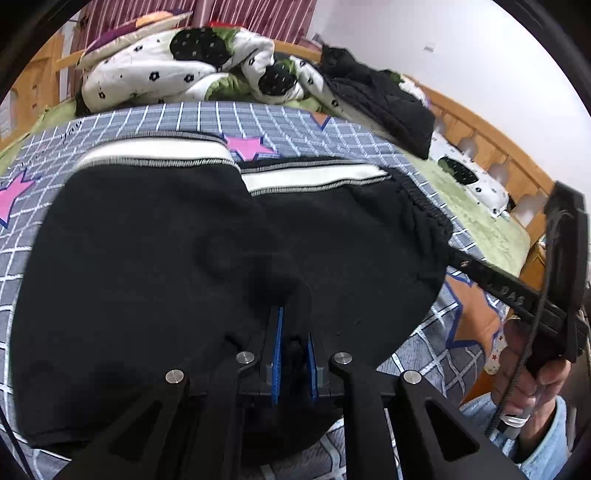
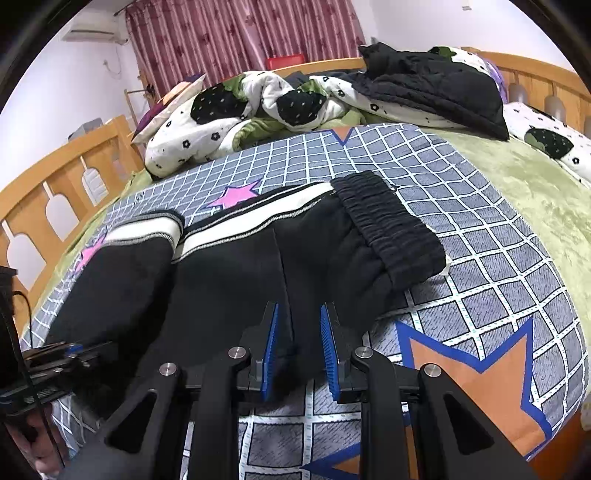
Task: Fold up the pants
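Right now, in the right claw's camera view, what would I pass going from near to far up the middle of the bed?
Right claw → black pants → pink star on the checked sheet → crumpled flowered quilt → red curtain.

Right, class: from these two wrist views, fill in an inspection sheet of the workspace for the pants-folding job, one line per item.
Surface: bed with a grey checked sheet printed with pink and orange stars; green blanket beyond it.
Job's things: black pants with white side stripes, partly folded; elastic waistband at the right.
Clutter: rumpled floral quilt and a dark jacket at the far end.
Grippers: left gripper jaws shut on pants fabric; right gripper jaws clamp the pants' near edge.
Cables: a black cable runs along the right gripper.
Surroundings: wooden bed rail, red striped curtain, white walls, air conditioner.
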`<state>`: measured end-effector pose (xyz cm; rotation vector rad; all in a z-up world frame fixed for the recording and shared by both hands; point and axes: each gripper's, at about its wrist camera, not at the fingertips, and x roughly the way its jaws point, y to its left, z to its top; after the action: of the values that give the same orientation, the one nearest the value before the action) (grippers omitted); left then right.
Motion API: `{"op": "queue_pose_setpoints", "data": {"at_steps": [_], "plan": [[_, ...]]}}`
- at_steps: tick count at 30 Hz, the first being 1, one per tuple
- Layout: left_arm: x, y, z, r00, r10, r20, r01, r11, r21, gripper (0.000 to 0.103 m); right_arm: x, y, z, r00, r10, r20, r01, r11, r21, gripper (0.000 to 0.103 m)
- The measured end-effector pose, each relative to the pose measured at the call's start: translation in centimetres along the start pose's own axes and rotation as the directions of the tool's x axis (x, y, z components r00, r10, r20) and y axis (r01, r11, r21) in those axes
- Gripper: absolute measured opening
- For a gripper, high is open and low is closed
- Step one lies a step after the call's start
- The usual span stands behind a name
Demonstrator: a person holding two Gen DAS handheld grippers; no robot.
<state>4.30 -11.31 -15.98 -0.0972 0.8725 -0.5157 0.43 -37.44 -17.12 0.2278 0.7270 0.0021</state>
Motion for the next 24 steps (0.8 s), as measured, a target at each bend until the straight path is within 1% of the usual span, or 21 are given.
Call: {"op": "queue_pose_setpoints", "data": {"at_steps": [2,3,4,5,6,7,8,9,10,12,14,15,16,18,19,20,21,22,24], "plan": [[-1.6,0.3,0.1,0.998,-0.056,-0.006,0.056,0.998,0.003,0.025,0.1,0.6,-0.1,1.000,0.030,-0.009,-0.030,1.000,-0.008,0.023],[-2.7,0.6,0.0,0.997,-0.075,0.004,0.075,0.997,0.012,0.026,0.2,1.0,-0.2,0.999,0.047,-0.014,-0.047,0.999,-0.012,0.023],[-4.1,0.9,-0.1,0.997,-0.070,0.036,0.069,0.997,0.036,0.031,0.4,1.8,-0.1,0.997,0.075,-0.023,-0.075,0.997,-0.020,0.024],[-5.2,1.2,-0.4,0.997,-0.045,0.070,0.041,0.998,0.058,0.045,0.4,2.4,-0.2,0.996,0.091,-0.027,-0.091,0.996,-0.024,0.027],[-6.6,1.7,-1.0,0.994,-0.002,0.111,-0.007,0.997,0.075,0.055,0.7,3.4,0.0,0.992,0.122,-0.036,-0.123,0.992,-0.028,0.032],[-7.2,2.1,-1.2,0.991,0.025,0.134,-0.036,0.997,0.075,0.064,0.8,4.1,0.0,0.988,0.145,-0.043,-0.146,0.989,-0.030,0.035],[-8.1,2.9,-1.8,0.986,0.057,0.157,-0.068,0.995,0.066,0.064,1.1,5.2,0.1,0.982,0.179,-0.055,-0.181,0.983,-0.032,0.040],[-8.7,3.9,-2.3,0.982,0.094,0.161,-0.103,0.994,0.047,0.064,1.2,6.0,0.2,0.977,0.205,-0.061,-0.207,0.978,-0.031,0.044],[-9.3,5.1,-2.9,0.979,0.134,0.155,-0.138,0.990,0.016,0.064,1.5,6.9,0.3,0.968,0.241,-0.067,-0.243,0.970,-0.024,0.046],[-10.0,7.4,-4.2,0.974,0.183,0.135,-0.178,0.983,-0.052,0.064,2.2,8.9,0.4,0.949,0.302,-0.086,-0.304,0.953,-0.002,0.055],[-10.1,9.4,-5.3,0.974,0.206,0.097,-0.194,0.974,-0.118,0.064,3.3,10.5,0.2,0.935,0.334,-0.120,-0.333,0.942,0.027,0.057],[-10.0,10.3,-5.9,0.976,0.206,0.070,-0.194,0.970,-0.149,0.064,3.9,11.0,0.0,0.929,0.342,-0.139,-0.341,0.940,0.037,0.057],[-9.8,11.2,-6.6,0.981,0.189,0.044,-0.178,0.967,-0.180,0.064,4.9,11.7,-0.3,0.921,0.351,-0.169,-0.348,0.936,0.049,0.057],[-9.2,12.3,-7.7,0.993,0.117,0.004,-0.113,0.965,-0.237,0.064,7.0,13.0,-1.0,0.901,0.363,-0.236,-0.356,0.932,0.071,0.056],[-9.0,12.4,-8.0,0.995,0.095,-0.001,-0.092,0.964,-0.251,0.064,7.6,13.2,-1.3,0.891,0.372,-0.260,-0.363,0.928,0.083,0.052],[-8.7,12.5,-8.3,0.997,0.079,-0.001,-0.077,0.961,-0.265,0.064,8.2,13.5,-1.7,0.879,0.388,-0.277,-0.375,0.922,0.099,0.039],[-8.3,12.3,-8.4,0.998,0.070,0.000,-0.067,0.960,-0.273,0.064,8.5,13.7,-1.8,0.876,0.390,-0.283,-0.375,0.921,0.110,0.029],[-7.8,12.1,-8.4,0.998,0.062,-0.002,-0.060,0.958,-0.279,0.064,8.3,13.8,-1.7,0.883,0.379,-0.277,-0.367,0.925,0.098,0.024],[-7.0,11.6,-8.3,0.998,0.055,0.000,-0.053,0.957,-0.285,0.064,7.4,13.7,-1.0,0.885,0.395,-0.245,-0.387,0.918,0.081,0.019]]}}
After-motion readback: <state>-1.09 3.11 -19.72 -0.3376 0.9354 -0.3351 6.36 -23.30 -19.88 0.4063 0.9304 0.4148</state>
